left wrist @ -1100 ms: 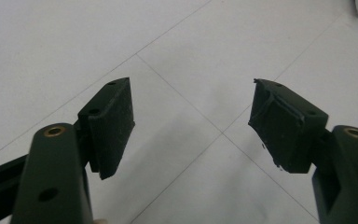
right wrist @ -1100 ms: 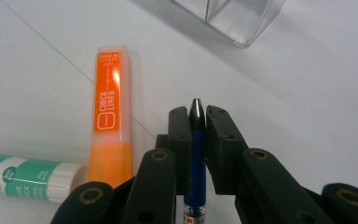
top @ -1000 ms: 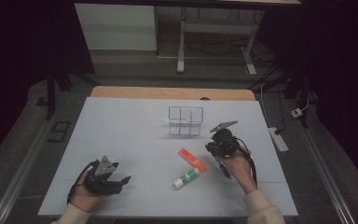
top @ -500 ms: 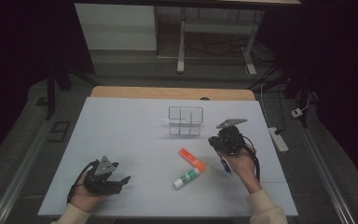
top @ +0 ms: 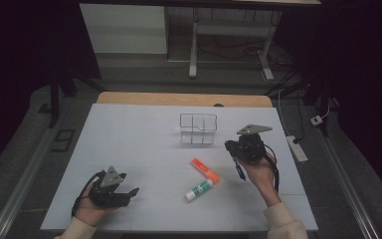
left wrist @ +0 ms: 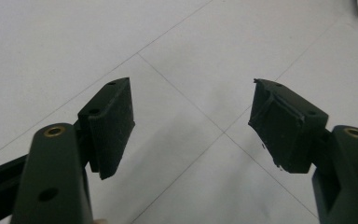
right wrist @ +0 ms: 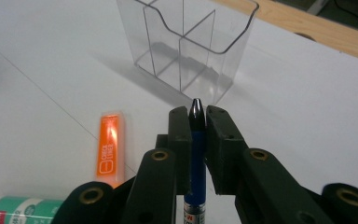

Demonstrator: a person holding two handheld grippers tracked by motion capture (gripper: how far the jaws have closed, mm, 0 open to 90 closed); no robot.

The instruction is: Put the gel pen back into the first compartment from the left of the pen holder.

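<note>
R gripper [right wrist: 196, 122] was clamped tight on a blue pen [right wrist: 195, 154], tip poking up betw. the pads, held just above the table [top: 129, 134] on the right side, short of the clear organiser [top: 198, 129]. L gripper [left wrist: 191, 126] sat near-left w/ jaws wide apart, nothing betw. them, resting over bare tabletop. Progress, as judged: pen picked up but not yet in a compartment; orange eraser box [top: 205, 170] and glue stick [top: 199, 189] lay flat on the table, touching or nearly so at one end, near-centre, untouched. So approx. one item in hand, two left, none binned. Room: organiser's open top faced up, far-centre, w/ free surface all round it; path from R gripper to it looked unobstructed. Table's right edge was close to the R hand; power strip [top: 297, 148] lay beyond it.
</note>
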